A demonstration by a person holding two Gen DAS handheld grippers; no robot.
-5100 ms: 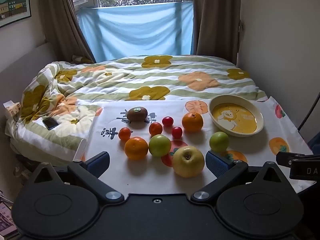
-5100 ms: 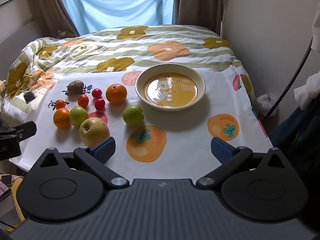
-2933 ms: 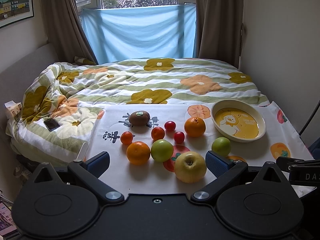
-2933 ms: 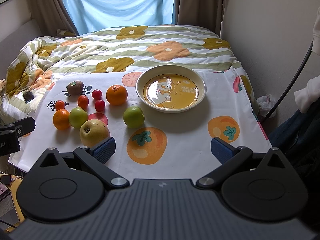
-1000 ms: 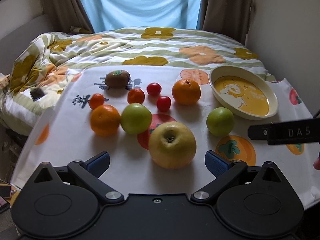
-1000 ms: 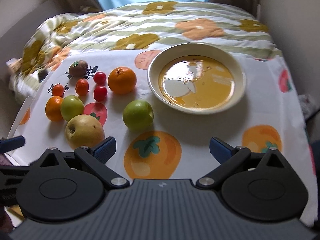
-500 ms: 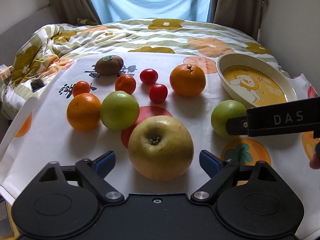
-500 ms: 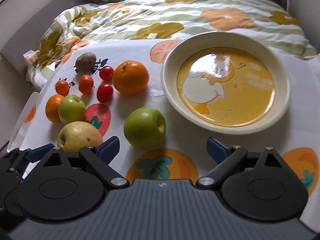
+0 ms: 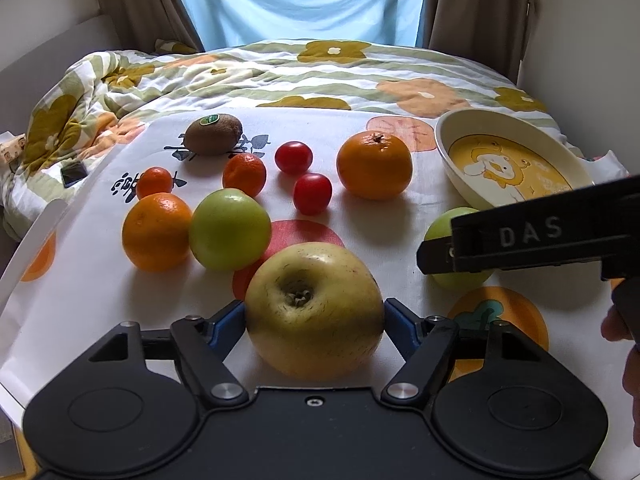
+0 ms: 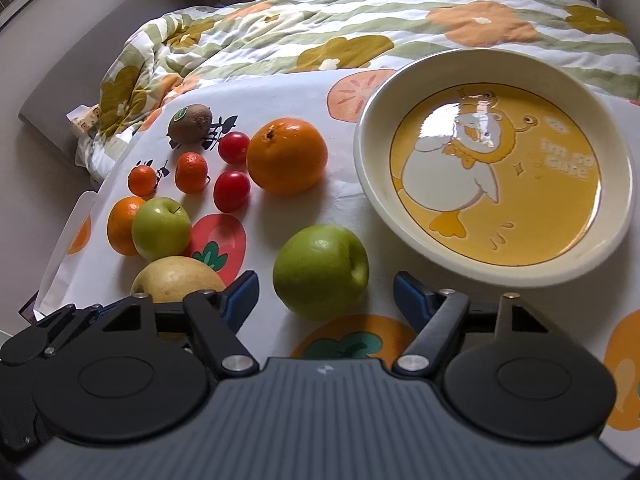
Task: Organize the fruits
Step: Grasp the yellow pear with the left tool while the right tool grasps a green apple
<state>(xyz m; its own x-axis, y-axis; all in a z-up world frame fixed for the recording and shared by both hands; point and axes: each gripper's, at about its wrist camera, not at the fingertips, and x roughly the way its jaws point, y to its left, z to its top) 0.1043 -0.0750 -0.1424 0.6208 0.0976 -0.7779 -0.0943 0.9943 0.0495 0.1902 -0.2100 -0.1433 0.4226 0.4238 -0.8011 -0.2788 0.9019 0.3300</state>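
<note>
A big yellow apple (image 9: pixel 314 308) sits between the blue pads of my left gripper (image 9: pixel 314 320), whose jaws touch its sides on the printed cloth. It also shows in the right wrist view (image 10: pixel 176 280). My right gripper (image 10: pixel 326 292) is open around a green apple (image 10: pixel 320 270), with gaps on both sides. The cream duck bowl (image 10: pixel 496 160) stands empty just beyond, to the right. A large orange (image 10: pixel 286 156), a second green apple (image 9: pixel 228 236), a smaller orange (image 9: pixel 156 232), two cherry tomatoes, two tiny mandarins and a kiwi (image 9: pixel 213 134) lie further back.
The white fruit-print cloth (image 9: pixel 100 288) lies over a bed with a flowered quilt (image 9: pixel 320 68). Its left edge drops off near the small orange. A phone (image 9: pixel 73 174) lies on the quilt at left. A wall is at right, curtains and window behind.
Both grippers have moved forward and down. The left jaws have narrowed onto the yellow apple. The right gripper has come up around the green apple, still open.
</note>
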